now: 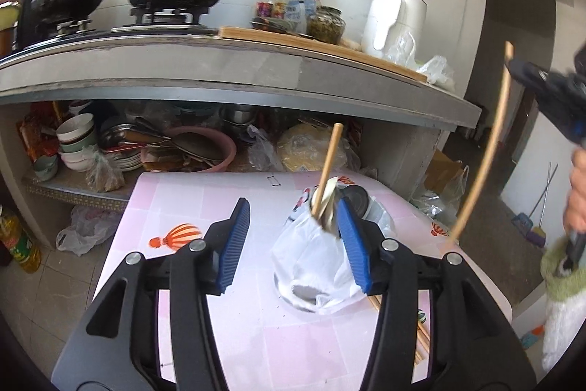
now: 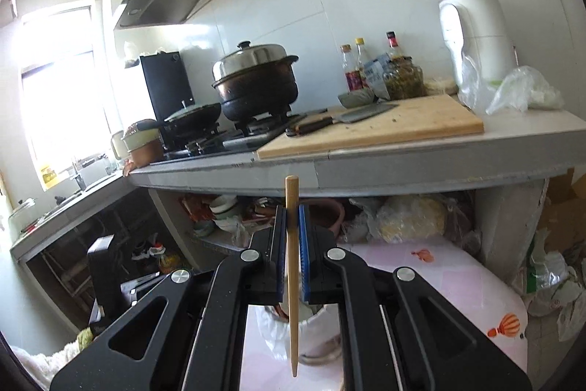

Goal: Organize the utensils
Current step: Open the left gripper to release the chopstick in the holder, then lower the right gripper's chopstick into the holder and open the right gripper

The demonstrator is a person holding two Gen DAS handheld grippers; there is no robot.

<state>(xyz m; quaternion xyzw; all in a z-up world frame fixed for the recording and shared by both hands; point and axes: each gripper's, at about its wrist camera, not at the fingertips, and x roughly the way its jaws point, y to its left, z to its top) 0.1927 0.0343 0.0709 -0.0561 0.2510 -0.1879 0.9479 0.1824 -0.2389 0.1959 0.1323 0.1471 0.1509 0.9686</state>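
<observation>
Left gripper [image 1: 293, 244] seen lower centre of left wrist view, jaws parted, nothing clamped; white plastic bag [image 1: 315, 266] lies between blue pads on pink table [image 1: 205, 204]. Chopstick [image 1: 328, 167] stands tilted in cup-like holder [image 1: 326, 207] wrapped by bag, touching right pad. More chopsticks [image 1: 421, 336] lie flat on table, lower right. Right gripper [image 2: 292, 226] clenched on single chopstick [image 2: 292, 281], held near upright, centre of right wrist view, tip hanging above bag.

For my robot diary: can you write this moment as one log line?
left gripper: open, empty | right gripper: shut on chopstick | bag-lined holder: one chopstick inside
</observation>
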